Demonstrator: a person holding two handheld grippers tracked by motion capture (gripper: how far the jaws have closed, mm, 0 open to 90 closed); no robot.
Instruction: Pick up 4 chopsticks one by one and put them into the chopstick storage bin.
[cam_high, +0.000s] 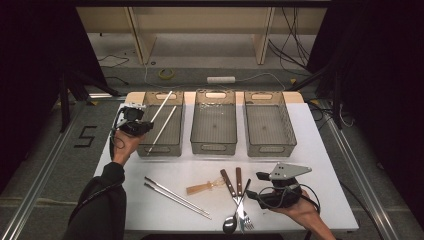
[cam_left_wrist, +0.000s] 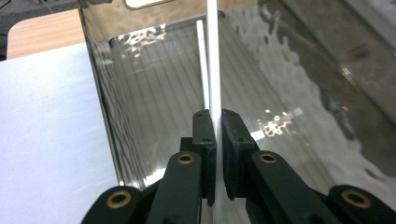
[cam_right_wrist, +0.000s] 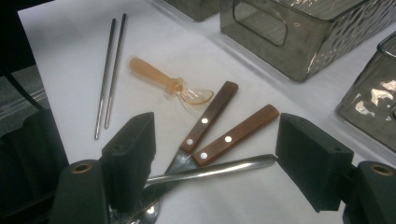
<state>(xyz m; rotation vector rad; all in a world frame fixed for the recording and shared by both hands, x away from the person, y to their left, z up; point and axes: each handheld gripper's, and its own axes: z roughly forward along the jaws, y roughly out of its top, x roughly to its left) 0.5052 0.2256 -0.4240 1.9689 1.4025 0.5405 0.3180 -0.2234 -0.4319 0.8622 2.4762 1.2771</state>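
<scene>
Left gripper: jaws closed on a white chopstick, held over the near end of the left bin; the stick slants up and away across the bin toward its far rim. A second white chopstick lies inside that bin, just beside the held one. Right gripper: jaws spread wide, holding nothing, resting low at the near right part of the table. Between its jaws and just ahead lie a metal spoon and two wooden-handled pieces, a knife and a fork, crossing one another. An amber plastic spoon lies just left of these; a pair of metal chopsticks lies farther left, near the front edge. Middle bin and right bin stand side by side with narrow gaps between them, all three bins along the far edge. Open tabletop: a strip between the bins and the cutlery, and the right margin past the right bin. The left gripper view gives the pads pressed on the chopstick, the bin's rippled wall close at its left, and the second stick on the bin floor. The right gripper view gives the spoon handle running between the open jaws, touching neither pad clearly.
</scene>
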